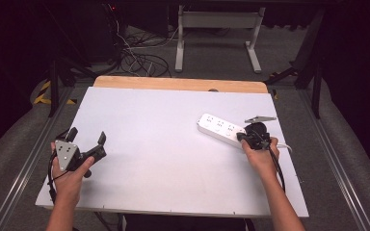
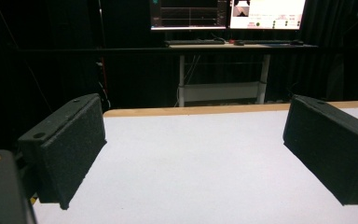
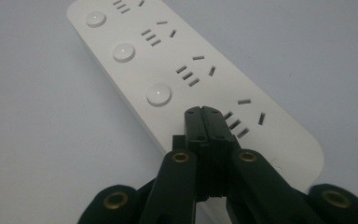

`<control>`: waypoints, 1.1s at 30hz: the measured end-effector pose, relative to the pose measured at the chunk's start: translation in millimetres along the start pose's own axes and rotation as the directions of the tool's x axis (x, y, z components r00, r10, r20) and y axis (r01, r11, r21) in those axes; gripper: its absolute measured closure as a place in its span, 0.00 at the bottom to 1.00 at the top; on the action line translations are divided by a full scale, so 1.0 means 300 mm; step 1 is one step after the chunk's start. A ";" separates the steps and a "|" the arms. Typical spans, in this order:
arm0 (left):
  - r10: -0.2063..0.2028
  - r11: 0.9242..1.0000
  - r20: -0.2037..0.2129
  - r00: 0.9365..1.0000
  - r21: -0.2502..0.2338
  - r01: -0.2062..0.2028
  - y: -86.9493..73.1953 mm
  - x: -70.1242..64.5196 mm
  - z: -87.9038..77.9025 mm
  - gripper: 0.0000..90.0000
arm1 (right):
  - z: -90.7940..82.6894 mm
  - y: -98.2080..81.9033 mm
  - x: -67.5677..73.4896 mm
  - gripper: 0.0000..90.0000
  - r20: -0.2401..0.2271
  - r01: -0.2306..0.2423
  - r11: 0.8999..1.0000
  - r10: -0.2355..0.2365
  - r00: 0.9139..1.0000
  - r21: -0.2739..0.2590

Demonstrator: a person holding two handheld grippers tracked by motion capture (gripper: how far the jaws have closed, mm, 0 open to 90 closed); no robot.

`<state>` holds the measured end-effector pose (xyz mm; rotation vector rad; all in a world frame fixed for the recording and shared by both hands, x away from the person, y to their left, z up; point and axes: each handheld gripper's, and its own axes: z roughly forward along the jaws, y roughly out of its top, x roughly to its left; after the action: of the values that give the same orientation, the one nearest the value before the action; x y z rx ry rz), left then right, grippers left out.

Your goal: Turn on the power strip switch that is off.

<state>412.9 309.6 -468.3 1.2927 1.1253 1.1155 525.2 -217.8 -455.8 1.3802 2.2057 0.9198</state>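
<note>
The right hand-held gripper (image 3: 204,112) has its jaws pressed together with nothing between them, tips over the near end of the white power strip (image 3: 186,70), beside its nearest round button. The strip lies flat at the right of the bench (image 1: 149,144). At the near left, the left hand-held gripper (image 1: 87,139) rests with jaws wide and empty.
</note>
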 end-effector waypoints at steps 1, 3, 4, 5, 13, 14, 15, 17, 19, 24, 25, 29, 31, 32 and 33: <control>0.000 1.000 0.000 1.000 0.000 0.000 0.000 0.000 0.000 0.07 | 0.000 0.000 -0.001 1.00 -0.001 -0.001 1.000 0.001 1.000 -0.001; 0.001 1.000 0.001 1.000 0.000 -0.001 0.000 -0.001 0.000 0.07 | 0.000 0.000 0.000 1.00 0.001 0.001 1.000 -0.001 1.000 -0.002; -0.001 1.000 0.001 1.000 0.000 0.001 0.000 -0.002 0.000 0.07 | 0.000 0.000 -0.001 1.00 -0.003 -0.002 1.000 0.002 1.000 0.000; -0.001 1.000 0.001 1.000 0.000 0.001 0.000 -0.002 0.000 0.07 | 0.000 0.000 -0.002 1.00 -0.005 -0.004 1.000 0.004 1.000 -0.001; -0.007 1.000 0.003 1.000 -0.001 0.007 -0.001 -0.004 0.002 0.07 | 0.000 0.000 0.001 1.00 0.003 0.003 1.000 -0.003 1.000 -0.002; -0.007 1.000 0.004 1.000 -0.002 0.007 -0.001 -0.003 0.002 0.07 | 0.000 0.000 0.001 1.00 0.003 0.003 1.000 -0.003 1.000 -0.001; -0.006 1.000 0.006 1.000 -0.001 0.006 0.000 -0.002 0.001 0.07 | 0.000 0.000 0.002 1.00 0.006 0.004 1.000 -0.004 1.000 -0.001; -0.008 1.000 0.007 1.000 -0.003 0.008 0.001 -0.001 0.000 0.07 | -0.002 0.001 0.010 1.00 0.015 0.019 1.000 -0.019 1.000 0.005; -0.008 1.000 0.004 1.000 -0.003 0.008 0.001 0.000 0.000 0.07 | -0.005 0.001 0.022 1.00 0.040 0.036 0.999 -0.037 0.999 0.014; -0.012 1.000 0.008 1.000 -0.003 0.012 0.002 -0.004 0.003 0.07 | -0.009 -0.004 0.013 1.00 0.024 0.015 1.000 -0.015 1.000 -0.011; -0.010 1.000 0.009 1.000 -0.001 0.010 0.001 -0.003 0.004 0.07 | -0.018 -0.005 0.009 1.00 0.033 0.018 0.999 -0.017 0.999 -0.040; -0.014 1.000 0.008 1.000 0.002 0.014 -0.001 -0.003 0.009 0.07 | -0.045 0.003 0.007 1.00 0.018 0.028 0.993 -0.027 0.999 -0.113; -0.013 1.000 0.008 1.000 0.001 0.013 -0.001 -0.003 0.010 0.07 | -0.057 0.007 0.010 1.00 0.005 0.028 0.990 -0.028 1.000 -0.135; -0.013 1.000 0.008 1.000 0.001 0.013 -0.001 -0.003 0.009 0.07 | -0.061 0.006 0.010 1.00 0.004 0.027 0.990 -0.027 1.000 -0.136; -0.015 1.000 0.009 1.000 0.000 0.015 0.000 -0.004 0.009 0.07 | -0.063 0.006 0.010 1.00 0.010 0.036 0.990 -0.035 0.999 -0.140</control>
<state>415.4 308.1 -468.4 1.2859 1.1264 1.0977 513.2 -220.8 -441.0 1.2746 2.1096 1.0340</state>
